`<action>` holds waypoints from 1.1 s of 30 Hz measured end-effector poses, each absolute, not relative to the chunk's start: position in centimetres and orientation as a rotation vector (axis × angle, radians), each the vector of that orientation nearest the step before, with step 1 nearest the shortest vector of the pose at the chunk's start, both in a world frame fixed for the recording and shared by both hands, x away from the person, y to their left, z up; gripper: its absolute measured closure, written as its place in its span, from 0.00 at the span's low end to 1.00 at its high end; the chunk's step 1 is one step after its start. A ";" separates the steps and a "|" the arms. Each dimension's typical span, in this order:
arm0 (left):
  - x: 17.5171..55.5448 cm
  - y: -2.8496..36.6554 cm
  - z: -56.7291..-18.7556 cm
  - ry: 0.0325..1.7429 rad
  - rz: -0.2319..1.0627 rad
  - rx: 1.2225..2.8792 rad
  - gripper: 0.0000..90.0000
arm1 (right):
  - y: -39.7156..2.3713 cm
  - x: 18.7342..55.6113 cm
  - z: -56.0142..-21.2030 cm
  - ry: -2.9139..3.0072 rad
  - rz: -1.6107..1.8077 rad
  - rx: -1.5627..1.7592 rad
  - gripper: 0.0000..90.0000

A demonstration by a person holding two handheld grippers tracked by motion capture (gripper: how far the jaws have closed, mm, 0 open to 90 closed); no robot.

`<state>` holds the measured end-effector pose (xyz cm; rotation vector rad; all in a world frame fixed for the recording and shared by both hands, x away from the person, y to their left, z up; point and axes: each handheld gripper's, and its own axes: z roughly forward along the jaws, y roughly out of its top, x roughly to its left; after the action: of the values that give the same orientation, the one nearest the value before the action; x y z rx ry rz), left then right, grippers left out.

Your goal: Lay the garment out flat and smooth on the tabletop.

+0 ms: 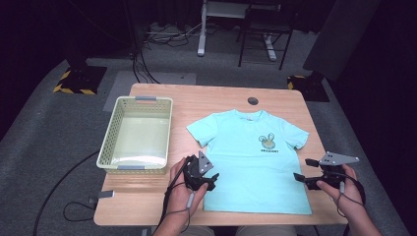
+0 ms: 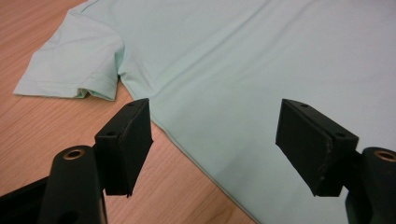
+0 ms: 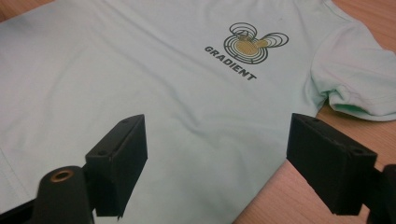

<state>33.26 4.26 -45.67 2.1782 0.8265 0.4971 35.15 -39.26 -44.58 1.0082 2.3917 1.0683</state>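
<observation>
The shirt [image 1: 255, 157] is lying flat on the table [image 1: 196, 98]. Both grippers, left [image 1: 212, 178] and right [image 1: 301, 169], are hovering beside it, jaws apart, holding nothing.

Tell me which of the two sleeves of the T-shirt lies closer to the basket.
It is the sleeve on the left gripper's side of the T-shirt. It points toward the pale basket, while the other sleeve points to the table's far side from it.

one t-shirt [image 1: 253, 160], one basket [image 1: 110, 137], two grippers [image 1: 202, 173]
</observation>
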 end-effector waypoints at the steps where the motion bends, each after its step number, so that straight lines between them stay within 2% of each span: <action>1: 33.3 4.3 -45.7 0.826 0.497 2.178 0.30 | -39.3 35.1 -44.5 2.391 1.065 1.008 0.23; 19: 31.4 6.7 -45.9 0.832 0.496 2.182 0.28 | -41.5 33.4 -44.1 2.359 1.049 1.023 0.22; 33: 30.3 8.8 -47.0 0.863 0.499 2.187 0.27 | -43.7 32.6 -45.6 2.352 1.021 1.071 0.21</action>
<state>30.27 8.81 -47.02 2.1870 0.8631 0.4986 32.60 -43.73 -45.58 1.0708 2.3520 1.0214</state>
